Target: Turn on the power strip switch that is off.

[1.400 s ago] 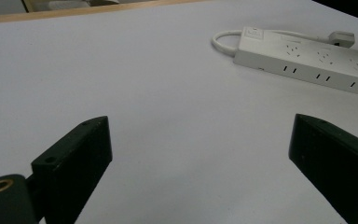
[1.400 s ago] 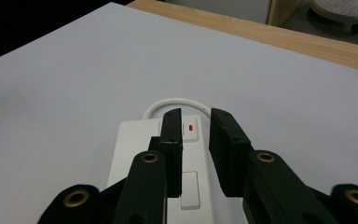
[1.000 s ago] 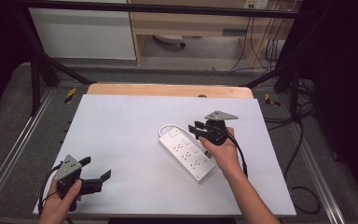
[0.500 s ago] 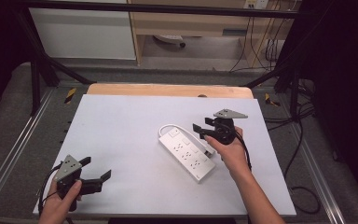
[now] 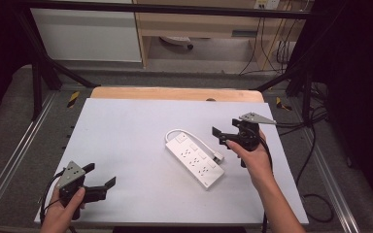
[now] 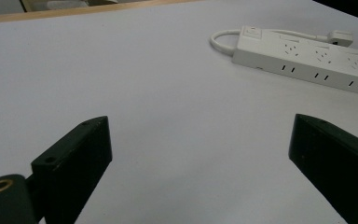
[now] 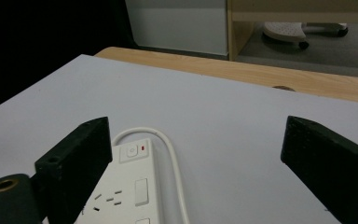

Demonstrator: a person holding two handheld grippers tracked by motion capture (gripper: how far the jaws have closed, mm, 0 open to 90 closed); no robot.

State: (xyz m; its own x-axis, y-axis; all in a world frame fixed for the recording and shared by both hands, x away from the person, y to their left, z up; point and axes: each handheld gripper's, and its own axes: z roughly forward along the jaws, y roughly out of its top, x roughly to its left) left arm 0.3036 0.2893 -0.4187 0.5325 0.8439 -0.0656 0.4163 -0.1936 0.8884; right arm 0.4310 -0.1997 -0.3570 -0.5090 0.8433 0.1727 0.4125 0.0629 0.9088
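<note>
1. Sitting at the near-left corner of the worktop (image 5: 126,126), the left hand-held gripper (image 5: 102,182) has its jaws wide, nothing betw. them; it points right along the near edge. Power strip is well apart from it, up and to the right.
2. Left gripper view: bare white surface betw. the two black jaws, strip far off at top right.
3. Mid-worktop, right of centre: white power strip (image 5: 194,157) lies flat, sockets up. Long axis runs diagonal, from far-left (switch end) to near-right. Its short white cord (image 5: 187,133) loops out of the far-left end and runs back along the far side to the plug (image 5: 217,156), which lies just beside the strip's right flank.
4. Right hand-held gripper (image 5: 222,137) is just beside the strip's right/far side, pointing left across it. Jaws have just been opening and now stand wide; nothing betw. them.
5. Right gripper view: switch end of the strip (image 7: 131,182) sits low by the left jaw, cord arcing betw. the jaws, pads clear of both.
6. Judgement: right hand is far nearer. A grip on the strip would mean closing across its short width, so jaws prob. need to line up square to that diagonal.
</note>
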